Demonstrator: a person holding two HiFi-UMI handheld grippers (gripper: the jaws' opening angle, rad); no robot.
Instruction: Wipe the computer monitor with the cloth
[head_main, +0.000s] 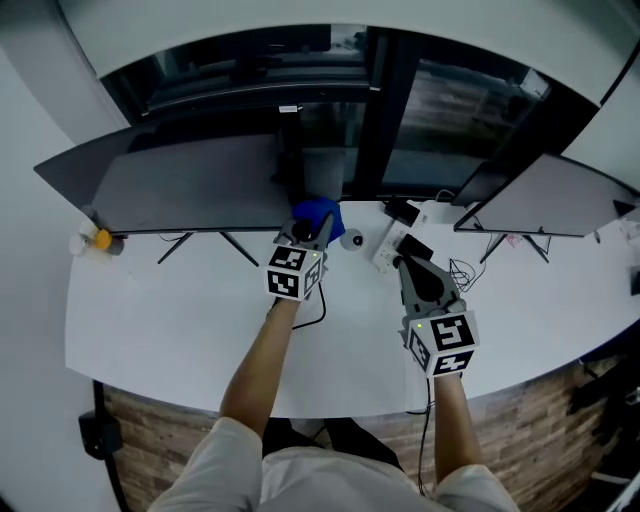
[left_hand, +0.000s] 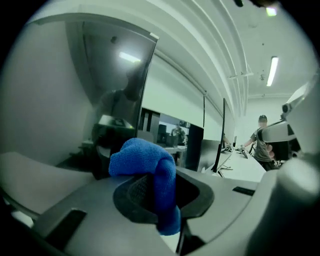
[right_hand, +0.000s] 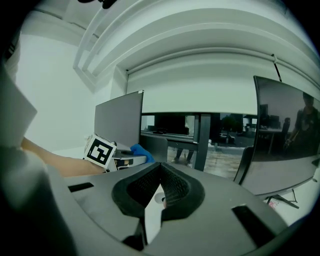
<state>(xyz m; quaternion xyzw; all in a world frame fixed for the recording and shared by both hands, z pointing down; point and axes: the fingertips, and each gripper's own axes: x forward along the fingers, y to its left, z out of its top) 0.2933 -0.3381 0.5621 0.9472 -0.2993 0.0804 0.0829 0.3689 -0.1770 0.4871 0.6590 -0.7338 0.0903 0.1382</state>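
A blue cloth is bunched between the jaws of my left gripper, which is shut on it. It hovers just off the lower right corner of the left monitor, whose dark screen is tilted back. In the left gripper view the cloth bulges above the jaws, with the monitor's screen close ahead on the left. My right gripper is over the desk, shut and holding nothing; its pads meet at the tips. From there I see the left gripper's marker cube and the cloth.
A second monitor stands at the right. A white power strip, a small round object and cables lie between the monitors. A yellow item sits at the far left of the white desk. A person stands far off.
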